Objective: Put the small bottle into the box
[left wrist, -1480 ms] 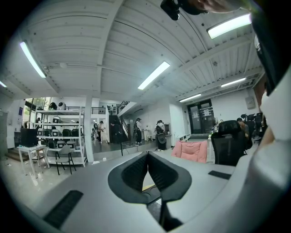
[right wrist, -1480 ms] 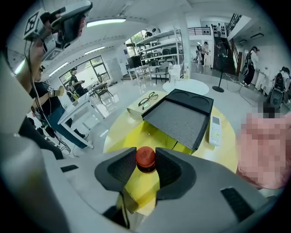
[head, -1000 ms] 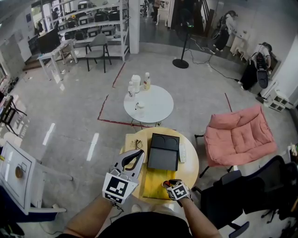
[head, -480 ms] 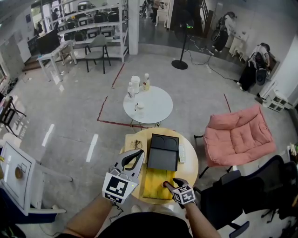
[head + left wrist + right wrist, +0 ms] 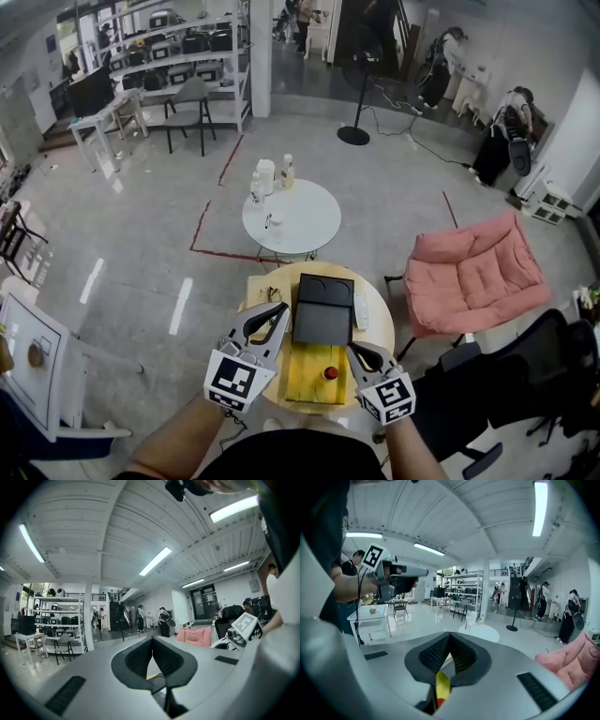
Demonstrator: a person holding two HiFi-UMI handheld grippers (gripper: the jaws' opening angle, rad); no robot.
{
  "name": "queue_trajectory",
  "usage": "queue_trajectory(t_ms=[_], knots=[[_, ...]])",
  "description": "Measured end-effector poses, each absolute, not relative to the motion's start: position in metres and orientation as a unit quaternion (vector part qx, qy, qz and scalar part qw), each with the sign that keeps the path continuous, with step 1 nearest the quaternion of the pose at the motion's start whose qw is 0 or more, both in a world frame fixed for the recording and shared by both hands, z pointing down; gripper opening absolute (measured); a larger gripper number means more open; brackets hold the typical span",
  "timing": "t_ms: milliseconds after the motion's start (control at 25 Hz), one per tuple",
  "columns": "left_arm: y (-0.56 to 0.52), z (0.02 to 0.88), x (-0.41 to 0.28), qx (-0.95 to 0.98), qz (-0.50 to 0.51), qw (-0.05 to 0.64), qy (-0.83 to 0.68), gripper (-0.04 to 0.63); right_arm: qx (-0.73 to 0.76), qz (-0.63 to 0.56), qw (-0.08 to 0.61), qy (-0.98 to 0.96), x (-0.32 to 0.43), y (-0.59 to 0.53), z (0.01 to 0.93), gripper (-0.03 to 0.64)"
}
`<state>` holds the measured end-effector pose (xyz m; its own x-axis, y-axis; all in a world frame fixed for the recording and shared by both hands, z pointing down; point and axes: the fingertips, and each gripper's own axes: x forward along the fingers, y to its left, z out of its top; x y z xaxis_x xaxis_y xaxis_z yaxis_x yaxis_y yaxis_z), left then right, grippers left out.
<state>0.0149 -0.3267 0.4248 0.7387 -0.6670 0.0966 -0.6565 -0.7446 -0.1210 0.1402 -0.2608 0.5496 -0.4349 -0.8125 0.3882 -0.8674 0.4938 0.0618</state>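
Note:
The small bottle (image 5: 330, 372) shows as a red-capped spot lying in the yellow open box (image 5: 309, 380) on the round wooden table (image 5: 380, 328). A black flat box or lid (image 5: 323, 309) lies just beyond it. My right gripper (image 5: 355, 350) hangs above the table's right side, clear of the bottle. Its jaws have just been closing and are shut with nothing between them. In the right gripper view, below the right gripper (image 5: 450, 637), the yellow box (image 5: 442, 686) shows through the gap. My left gripper (image 5: 282, 307) hovers over the table's left side, shut and empty; its jaws meet in the left gripper view (image 5: 152, 638).
A white remote-like bar (image 5: 360, 309) and a thin cable (image 5: 271, 292) lie on the wooden table. Beyond stands a white round table (image 5: 300, 225) with bottles (image 5: 267, 176). A pink armchair (image 5: 478, 277) is at the right, a dark chair (image 5: 511, 384) nearer.
My right gripper lifted off the yellow box and moved right, leaving the red-capped bottle there, and its jaws went from open to shut. The left gripper stayed put.

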Motion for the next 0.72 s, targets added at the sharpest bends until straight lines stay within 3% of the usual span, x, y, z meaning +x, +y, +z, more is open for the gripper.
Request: queue_trajectory(t_ms=[720], knots=[[-0.296, 0.396, 0.010, -0.938, -0.028, 0.050, 0.341, 0.017, 0.498, -0.077, 0.101, -0.858, 0.103, -0.234, 0.382, 0.015]])
